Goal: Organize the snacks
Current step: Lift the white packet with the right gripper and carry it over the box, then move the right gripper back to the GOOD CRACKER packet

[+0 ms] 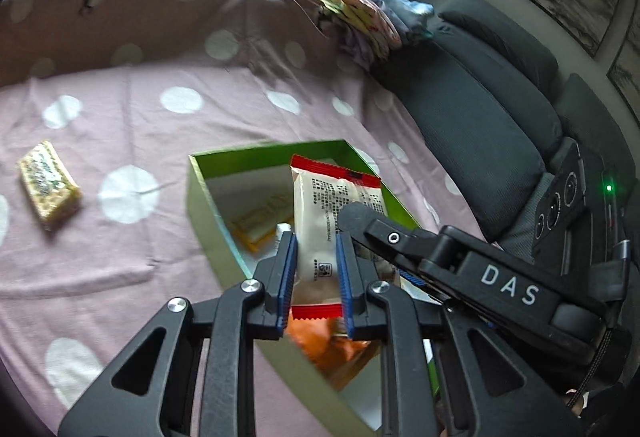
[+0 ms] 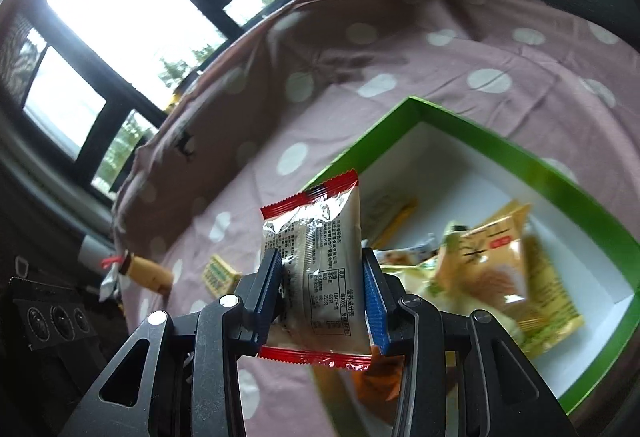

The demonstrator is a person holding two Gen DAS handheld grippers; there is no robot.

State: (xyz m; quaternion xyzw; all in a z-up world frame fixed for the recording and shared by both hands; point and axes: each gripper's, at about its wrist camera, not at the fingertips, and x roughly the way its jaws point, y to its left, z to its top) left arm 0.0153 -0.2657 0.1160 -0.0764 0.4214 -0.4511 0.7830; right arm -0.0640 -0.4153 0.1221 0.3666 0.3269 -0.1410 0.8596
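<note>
Snack packets (image 2: 500,269) in box (image 2: 520,161) blurred.

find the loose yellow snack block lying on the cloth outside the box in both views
Left wrist: the yellow snack block lies at far left on the pink dotted cloth, left of the green box.
Right wrist: it peeks out at centre-left, just left of the right gripper.
Shared landmark: the green box.

1. The left gripper (image 1: 317,279) clamps a red-edged packet (image 1: 324,233) above the green box (image 1: 200,193).
2. The right gripper (image 2: 322,291) grips its own red-edged sachet (image 2: 316,261) beside that box.
</note>
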